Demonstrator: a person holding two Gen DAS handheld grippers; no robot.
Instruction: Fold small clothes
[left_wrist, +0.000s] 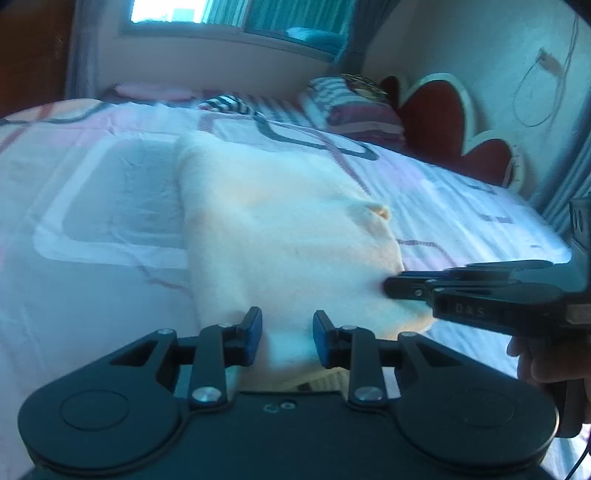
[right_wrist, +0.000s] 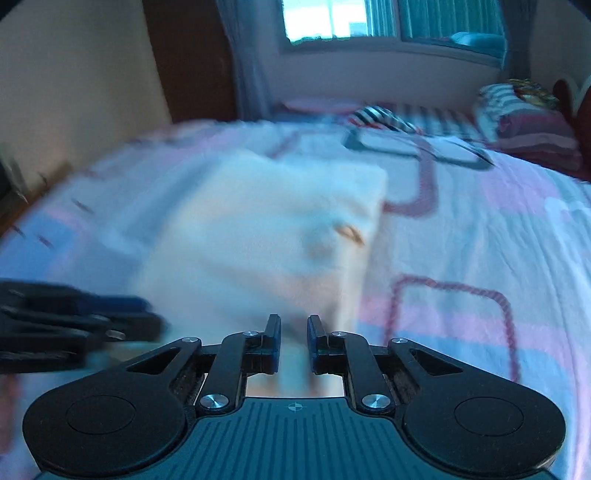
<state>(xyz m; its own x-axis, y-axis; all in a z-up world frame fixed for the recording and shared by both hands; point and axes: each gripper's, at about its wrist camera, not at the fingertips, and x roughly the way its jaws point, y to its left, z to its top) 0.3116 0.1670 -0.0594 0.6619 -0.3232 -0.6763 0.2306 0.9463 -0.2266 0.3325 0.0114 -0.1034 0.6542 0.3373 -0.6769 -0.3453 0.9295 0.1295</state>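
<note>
A cream garment (left_wrist: 284, 236) lies half-folded on the bed (left_wrist: 92, 206), soft, light and floppy. The left tool (left_wrist: 287, 338) is spread over its near edge; the right tool (right_wrist: 293, 341) is parted at the near right corner. Grip the hems, I'd say.

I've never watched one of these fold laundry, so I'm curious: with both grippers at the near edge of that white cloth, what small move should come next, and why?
Probably close the left gripper on the near edge of the white garment. Its fingers stand open with that edge between them, so no grip is there yet. The right gripper is also open at the hem, though that view is blurred.
</note>
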